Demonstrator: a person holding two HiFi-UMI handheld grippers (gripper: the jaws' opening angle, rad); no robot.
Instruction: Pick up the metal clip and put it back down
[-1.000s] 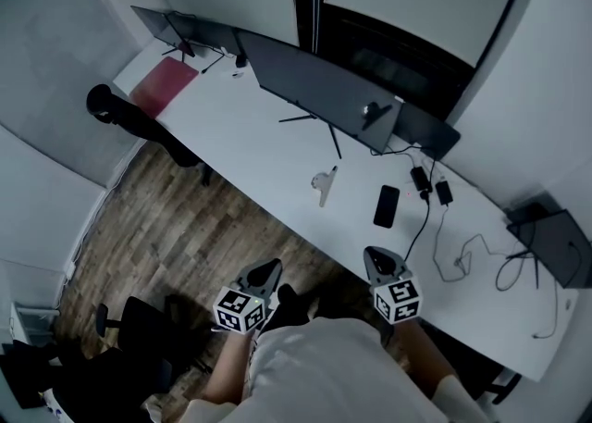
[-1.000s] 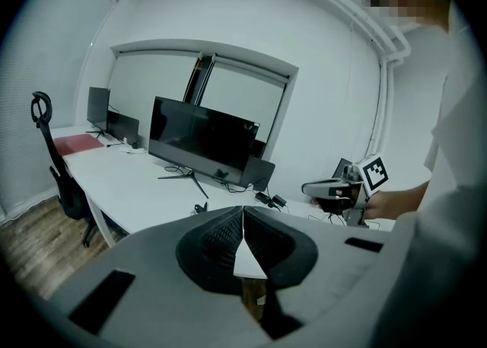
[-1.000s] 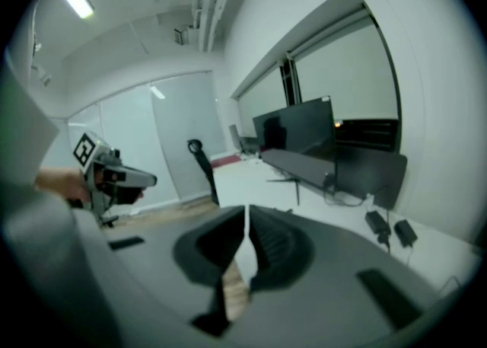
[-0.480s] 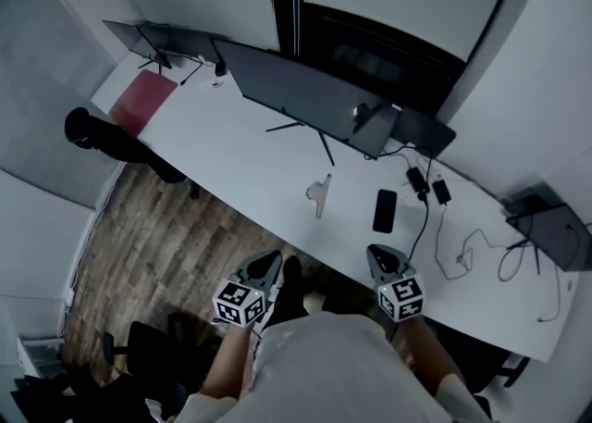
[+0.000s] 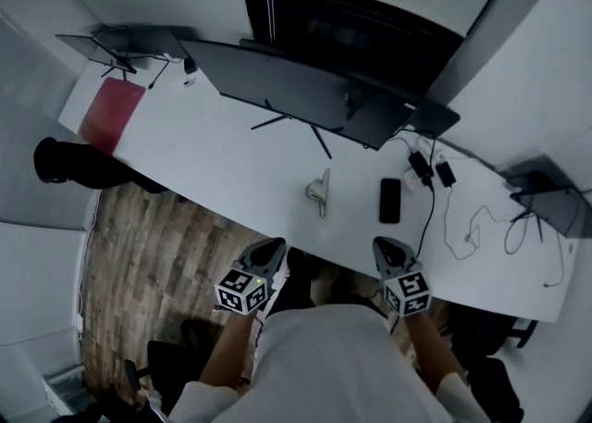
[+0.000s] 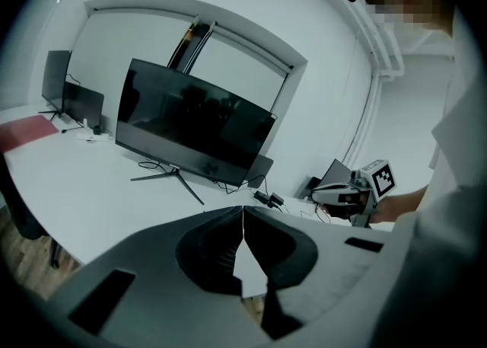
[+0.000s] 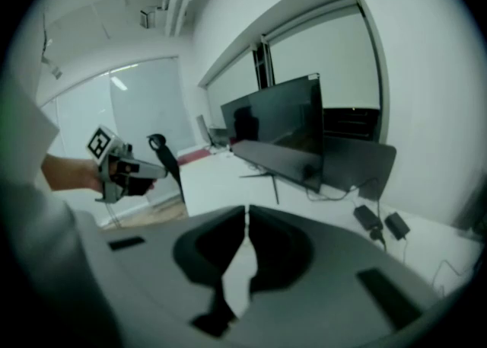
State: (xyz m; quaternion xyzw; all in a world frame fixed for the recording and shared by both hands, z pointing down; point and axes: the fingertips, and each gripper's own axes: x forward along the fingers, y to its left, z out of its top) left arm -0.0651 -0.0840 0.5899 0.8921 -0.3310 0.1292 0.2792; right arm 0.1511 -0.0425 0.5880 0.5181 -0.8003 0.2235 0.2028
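Note:
The metal clip (image 5: 319, 192) lies on the white desk (image 5: 213, 148), between the monitor stand and the desk's near edge. My left gripper (image 5: 274, 245) hovers off the near edge, below and left of the clip, shut and empty. In the left gripper view its jaws (image 6: 243, 210) meet with nothing between them. My right gripper (image 5: 380, 244) hangs over the near edge, right of the clip, its jaws (image 7: 247, 211) also shut and empty. Neither gripper view shows the clip.
A wide dark monitor (image 5: 277, 79) stands behind the clip. A black phone (image 5: 389, 200) lies to the clip's right, with chargers and cables (image 5: 435, 176) beyond. A red mat (image 5: 111, 108) is at the far left. An office chair (image 5: 69, 164) stands on the wood floor.
The head view has swung, so the desk sits lower and more level in the picture. Both grippers stay close to the body, and the clip has not moved on the desk.

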